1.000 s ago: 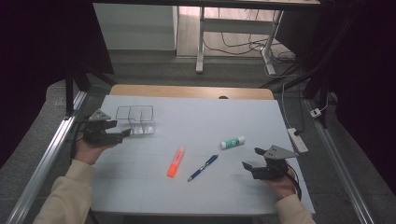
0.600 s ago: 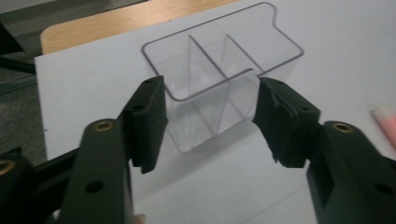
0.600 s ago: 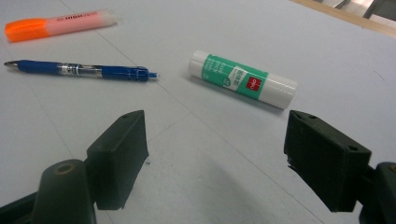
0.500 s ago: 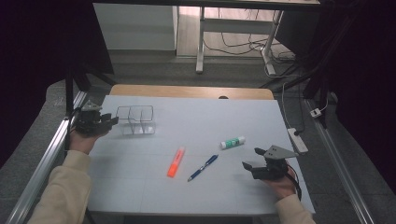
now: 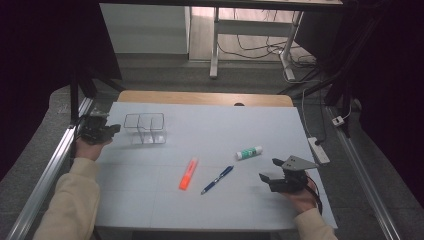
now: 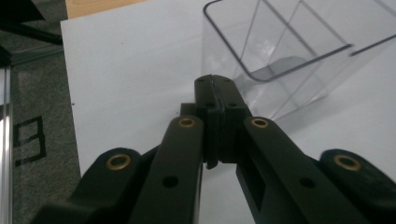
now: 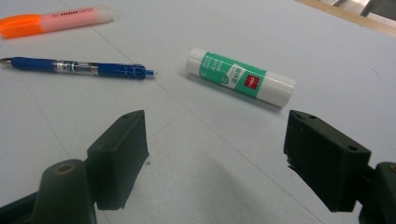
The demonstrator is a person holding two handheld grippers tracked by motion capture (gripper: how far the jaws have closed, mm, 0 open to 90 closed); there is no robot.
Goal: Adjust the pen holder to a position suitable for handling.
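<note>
From the high view, you are parking your left tongs just left of the clear organizer on the desk. The left gripper view shows them just pressed together, empty. In the right gripper view, your right tongs are spreading toward the glue stick.

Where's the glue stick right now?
In the high view the glue stick lies right of centre on the table, beyond the blue pen, ahead of the right gripper.

The high view is dim, black toward nine and three o'clock, with the white table evenly lit. Both gripper views are sharp farther off and soft toward six o'clock.
</note>
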